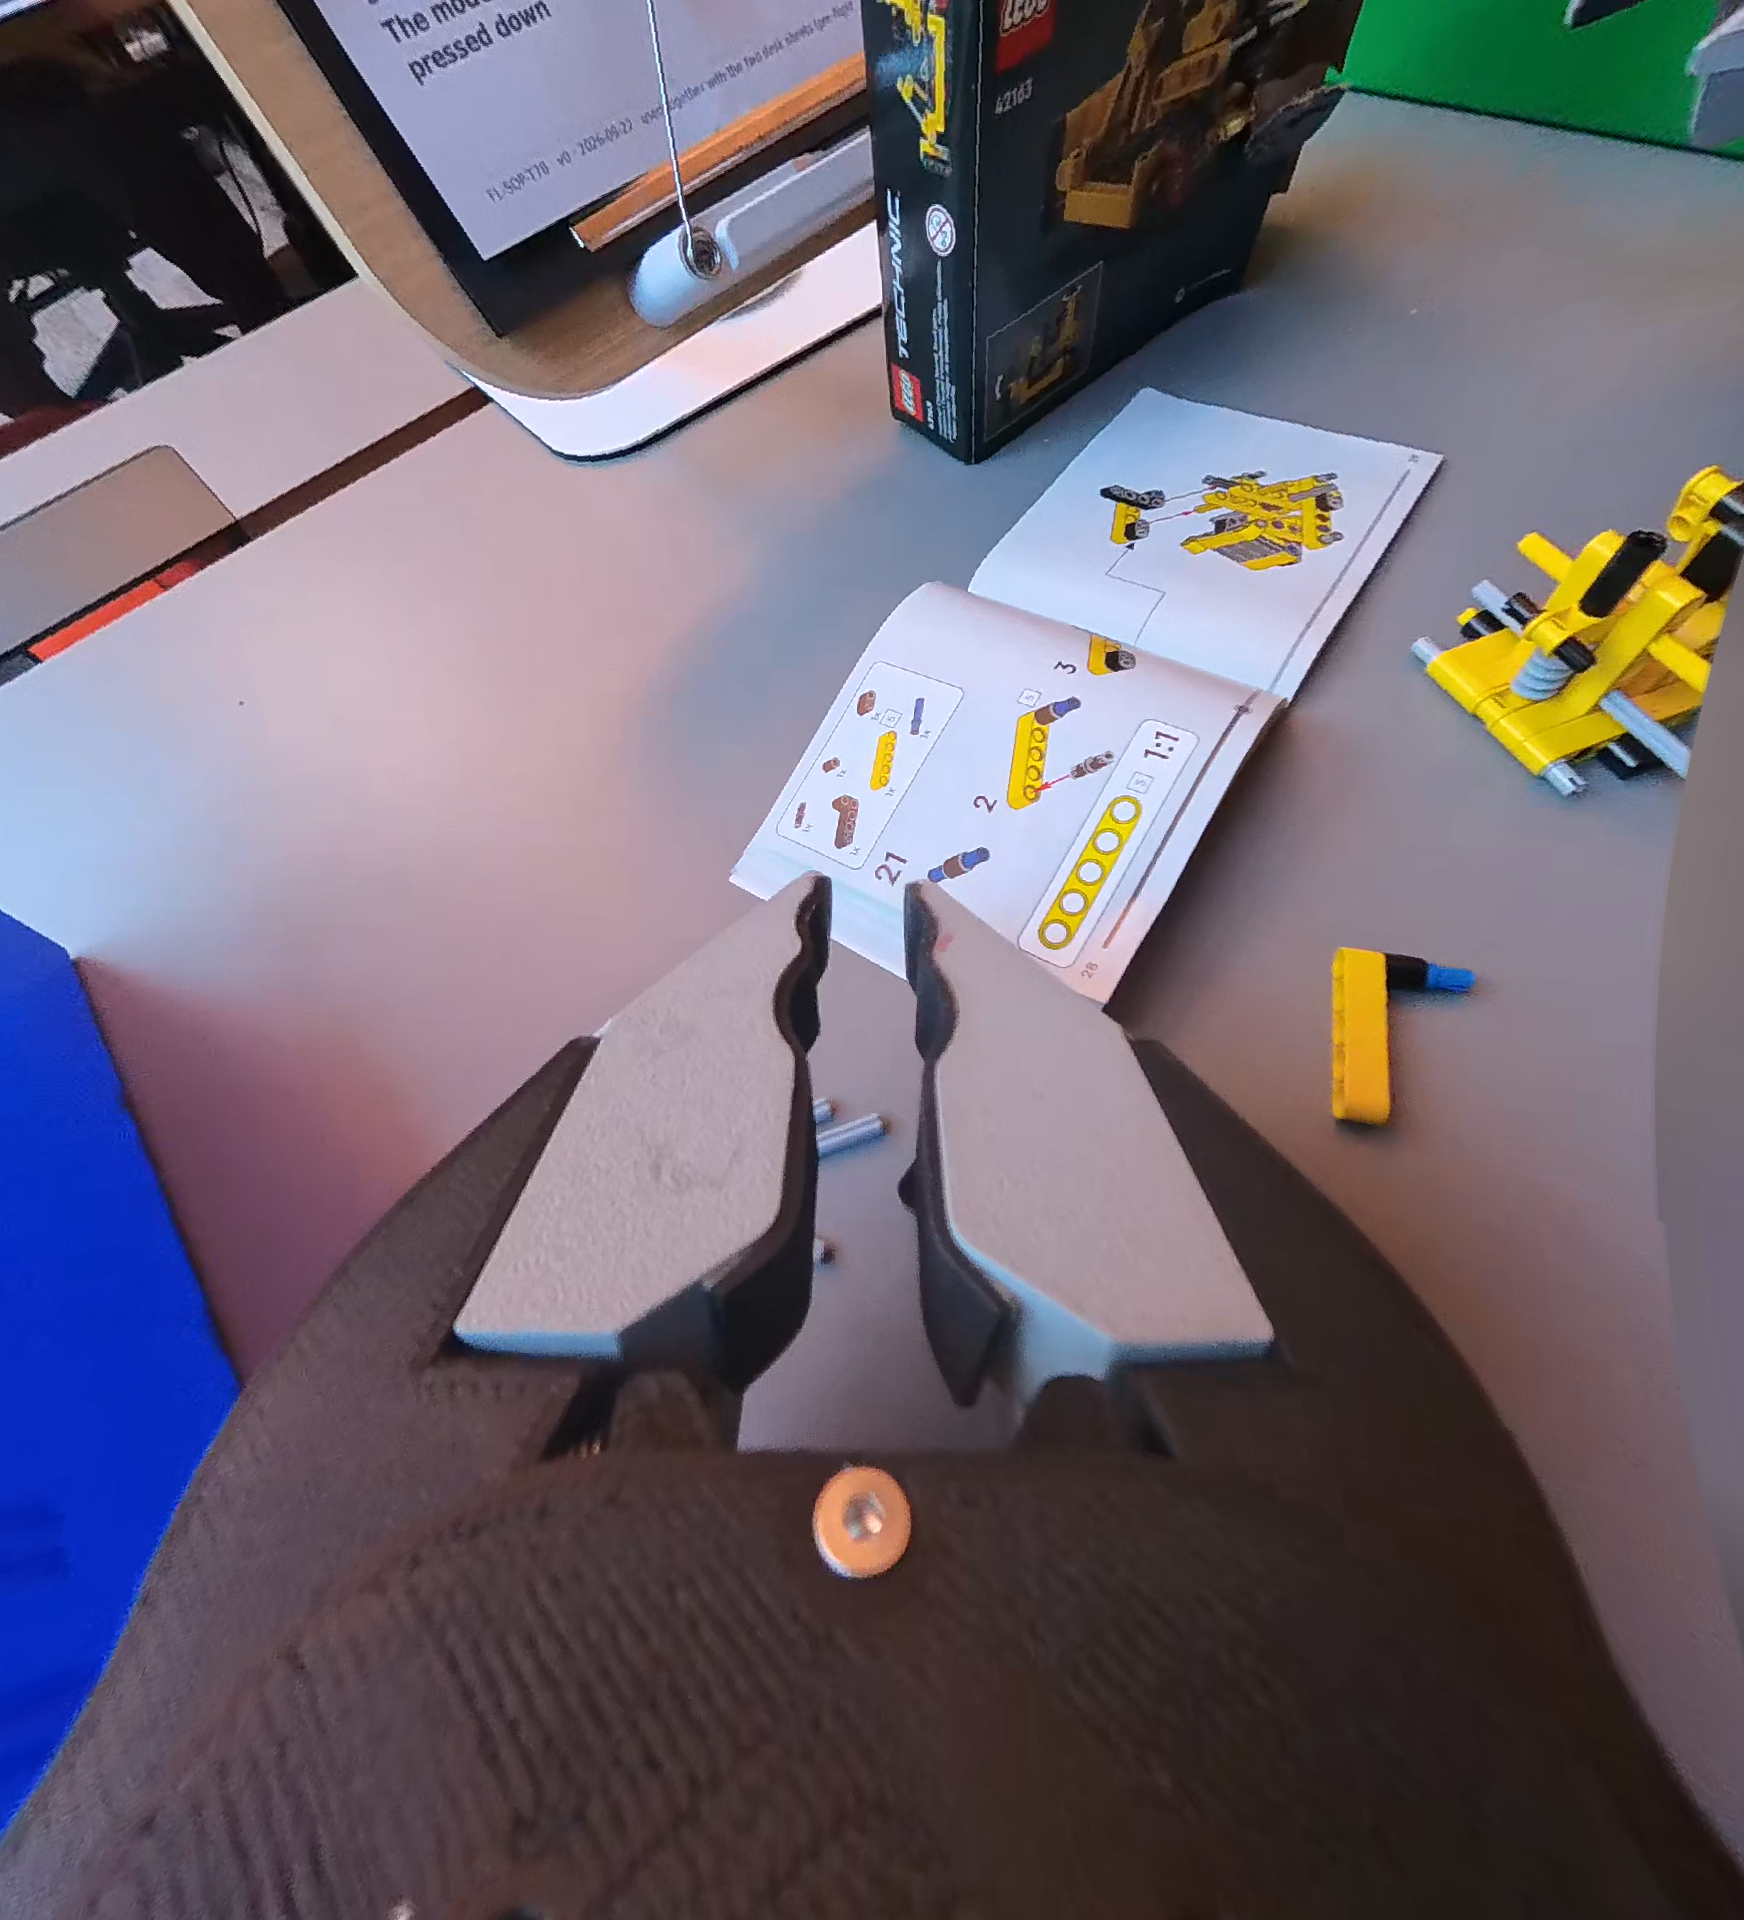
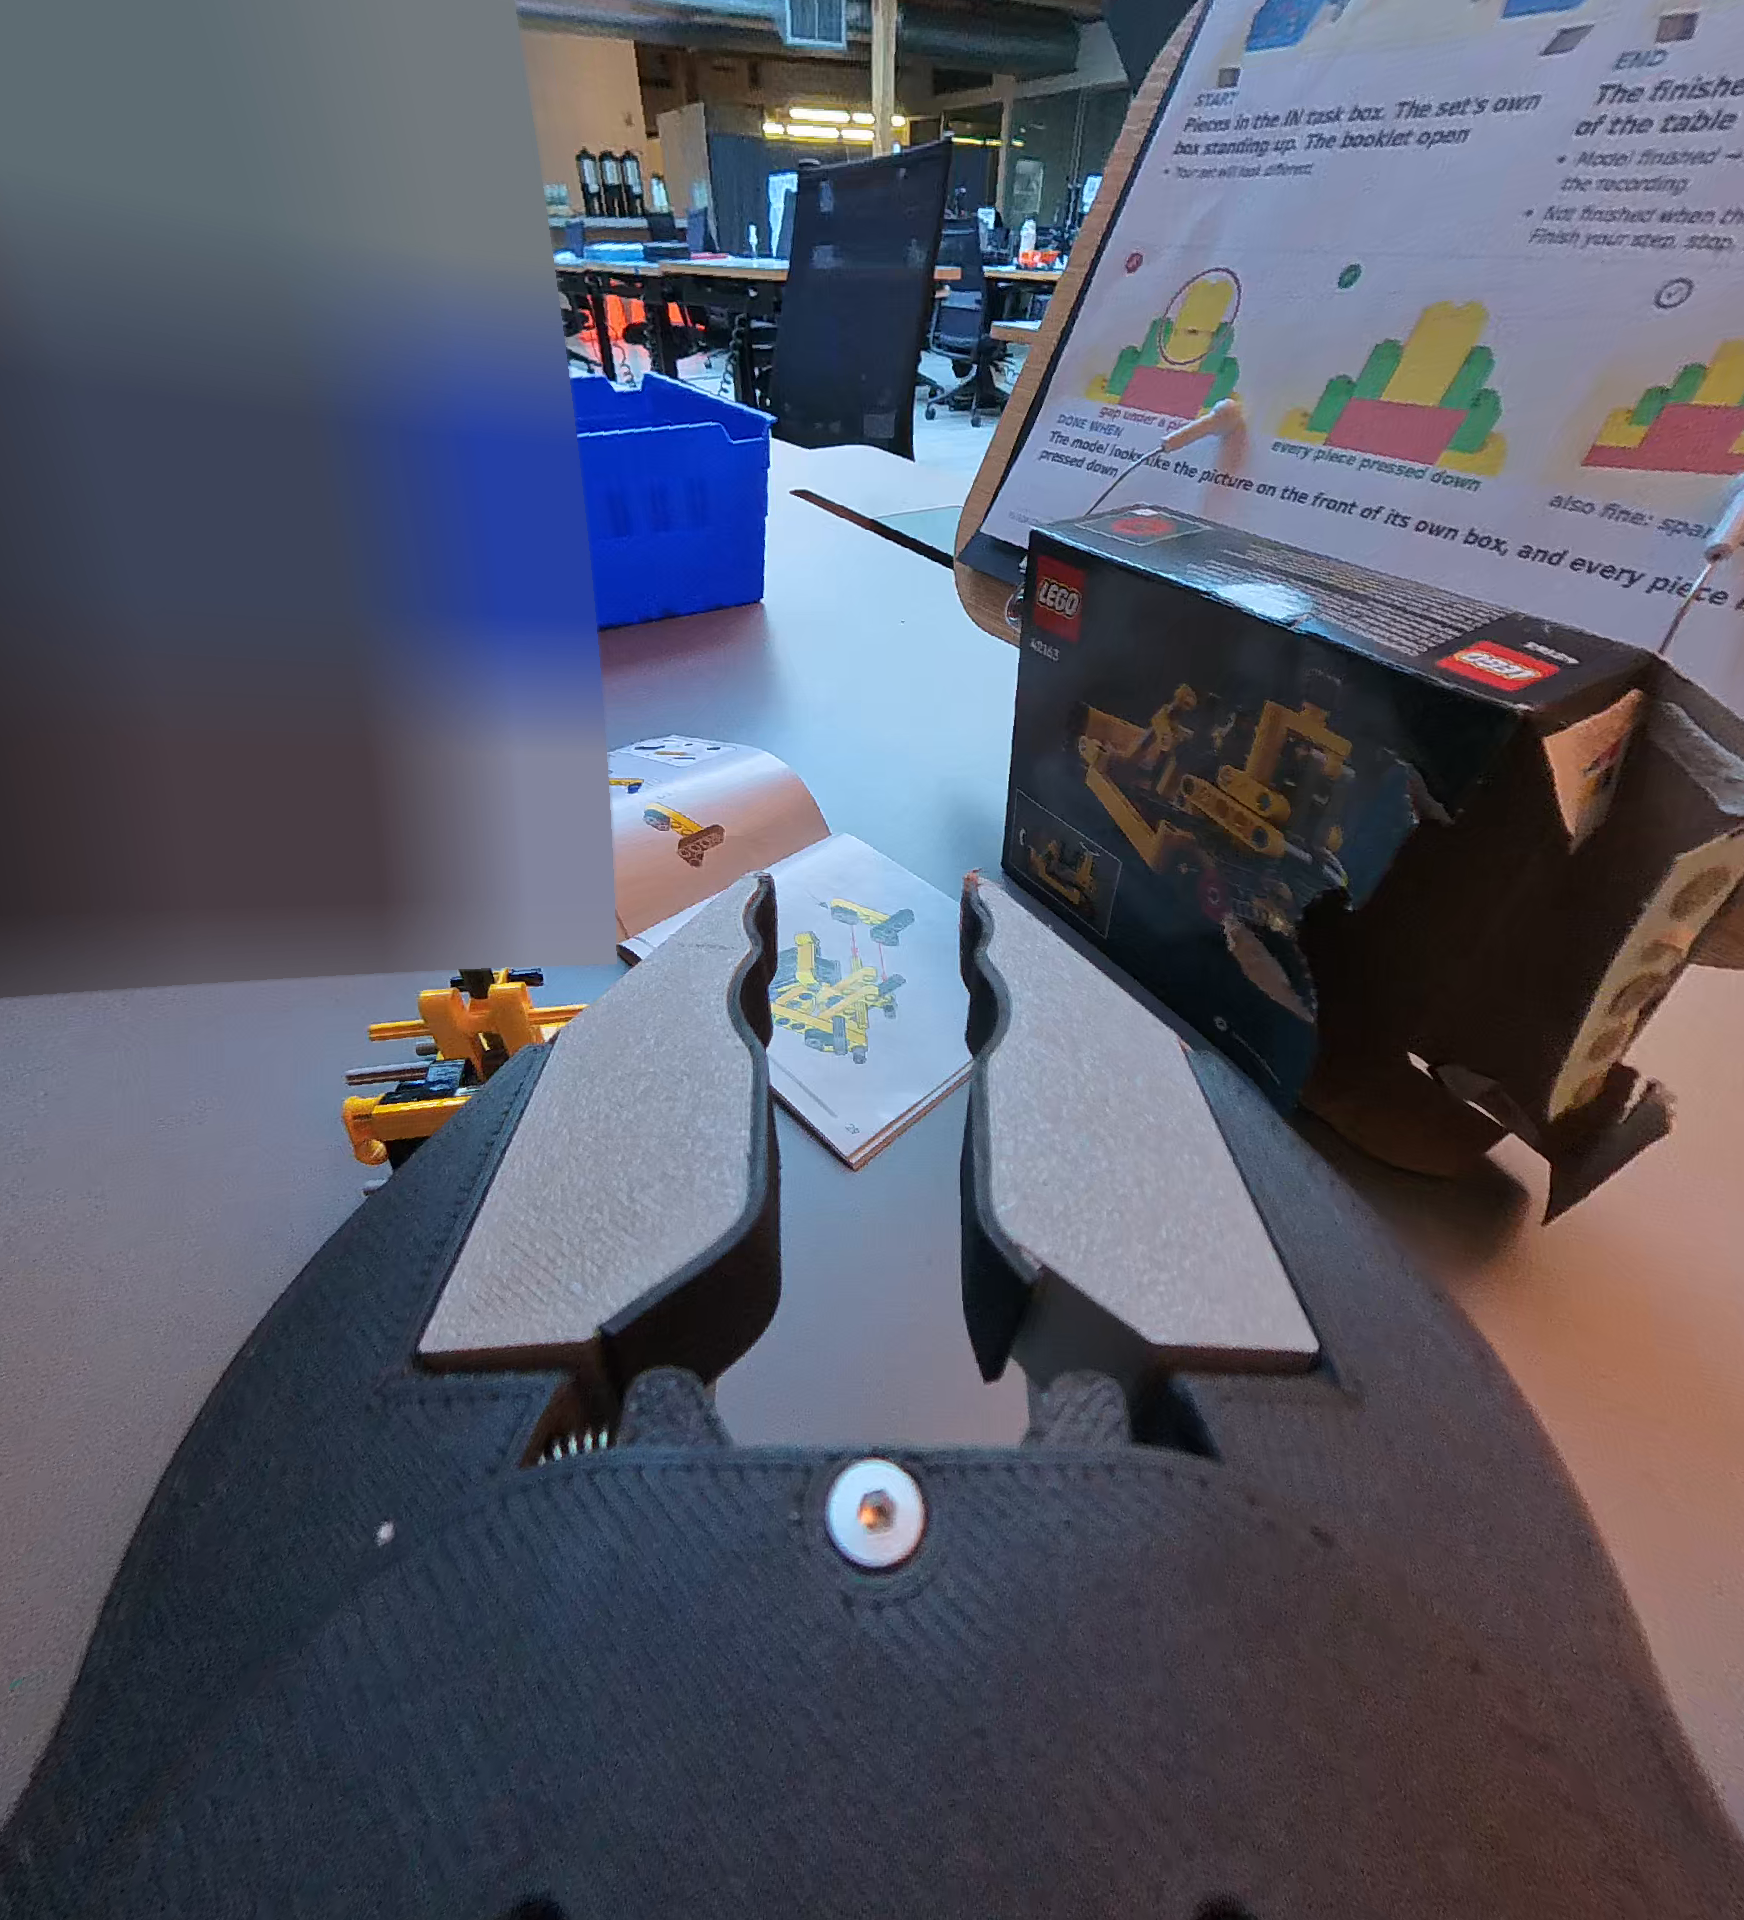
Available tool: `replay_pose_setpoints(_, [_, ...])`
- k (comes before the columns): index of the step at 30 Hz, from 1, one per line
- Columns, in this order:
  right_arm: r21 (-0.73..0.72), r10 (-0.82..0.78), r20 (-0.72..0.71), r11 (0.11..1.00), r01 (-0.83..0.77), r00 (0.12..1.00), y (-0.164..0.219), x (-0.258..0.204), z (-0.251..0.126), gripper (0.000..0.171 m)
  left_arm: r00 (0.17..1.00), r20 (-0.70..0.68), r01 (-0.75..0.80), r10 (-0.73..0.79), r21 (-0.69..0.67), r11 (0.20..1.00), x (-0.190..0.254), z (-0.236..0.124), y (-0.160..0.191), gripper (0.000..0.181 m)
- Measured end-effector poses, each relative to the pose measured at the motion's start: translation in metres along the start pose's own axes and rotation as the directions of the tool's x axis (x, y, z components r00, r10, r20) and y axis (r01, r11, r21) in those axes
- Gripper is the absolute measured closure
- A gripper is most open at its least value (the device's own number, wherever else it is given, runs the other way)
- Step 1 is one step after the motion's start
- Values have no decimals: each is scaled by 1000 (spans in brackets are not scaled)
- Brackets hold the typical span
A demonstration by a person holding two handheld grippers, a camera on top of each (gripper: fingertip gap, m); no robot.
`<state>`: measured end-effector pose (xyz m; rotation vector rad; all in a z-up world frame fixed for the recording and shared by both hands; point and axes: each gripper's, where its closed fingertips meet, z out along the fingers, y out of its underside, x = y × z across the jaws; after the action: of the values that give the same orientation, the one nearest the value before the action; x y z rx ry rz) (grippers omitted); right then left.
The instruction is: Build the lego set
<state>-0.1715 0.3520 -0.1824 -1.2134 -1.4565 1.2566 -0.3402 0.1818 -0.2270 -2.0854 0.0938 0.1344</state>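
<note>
In the left wrist view my left gripper (image 1: 868, 899) is open and empty, hovering over small grey pins (image 1: 852, 1132) on the grey table. A yellow beam with a black and blue pin (image 1: 1363, 1029) lies to its right. The open instruction booklet (image 1: 1086, 717) lies just ahead. The partly built yellow model (image 1: 1585, 644) sits at the far right. In the right wrist view my right gripper (image 2: 866, 899) is open and empty above the table, pointing at the booklet (image 2: 847, 997). The yellow model (image 2: 452, 1049) sits to its left, partly hidden by the gripper.
The torn black set box (image 2: 1263, 790) stands right of the booklet and also shows in the left wrist view (image 1: 1065, 208). A board holding an instruction sheet (image 2: 1470, 312) stands behind it. A blue bin (image 2: 665, 499) is at the back left; its blue edge (image 1: 26, 1299) is beside my left gripper. One gripper's finger ends stand about 25 cm off the other's.
</note>
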Motion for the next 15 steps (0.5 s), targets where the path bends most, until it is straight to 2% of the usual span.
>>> replay_pose_setpoints(15, [9,19,21,1000,-19,1000,0,-1,0,138,1000,-28,10,-11,-32,999,4,3,7,170])
